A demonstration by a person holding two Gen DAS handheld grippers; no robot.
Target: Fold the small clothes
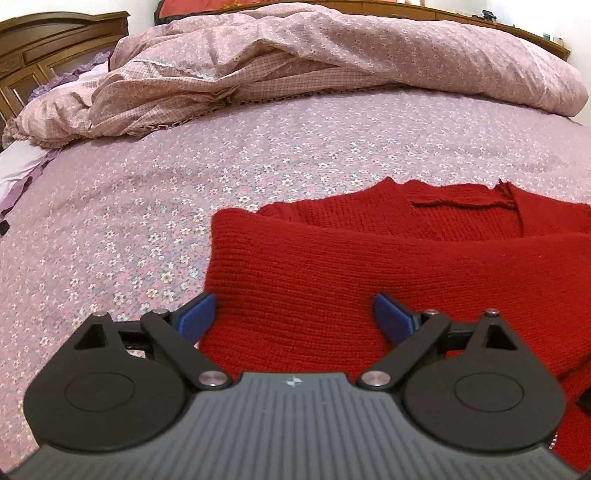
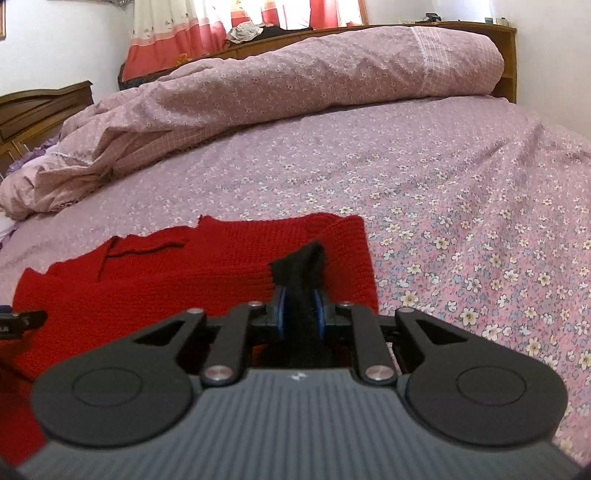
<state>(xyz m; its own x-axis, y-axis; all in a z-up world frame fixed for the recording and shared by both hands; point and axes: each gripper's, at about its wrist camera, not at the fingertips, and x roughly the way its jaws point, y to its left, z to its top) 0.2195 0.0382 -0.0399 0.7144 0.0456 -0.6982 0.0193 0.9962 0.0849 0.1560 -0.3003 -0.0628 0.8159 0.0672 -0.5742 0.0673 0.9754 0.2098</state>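
Sweater: red knit sweater lies flat on the bed, partly folded; a ribbed layer lies across the near part, neckline and a seam show at the far edge. Also seen in right view.
Location: near edge of the bed, on the floral bedsheet, well apart from the duvet.
Black piece: dark knit fabric sticks up out of the right gripper, above the sweater's right part; cannot tell what garment it is.
Right gripper: right gripper clenched on the dark knit fabric, blue pads pressed on both sides of it, over the sweater's right edge.
Left gripper: left gripper released, jaws spread wide, blue fingers on either side of the ribbed layer's left part; pads not pressing on it. Left fingertip sits at the sweater's left edge. Its dark tip shows at the left border of the right view.
Bedsheet: pink-lilac with small white flowers, covers the whole mattress, mostly smooth.
Duvet: rumpled floral duvet heaped along the far side of the bed, checked lining and lace trim showing.
Headboard: brown wooden headboard at far left.
Curtain: red and white curtain behind the bed, right view only.
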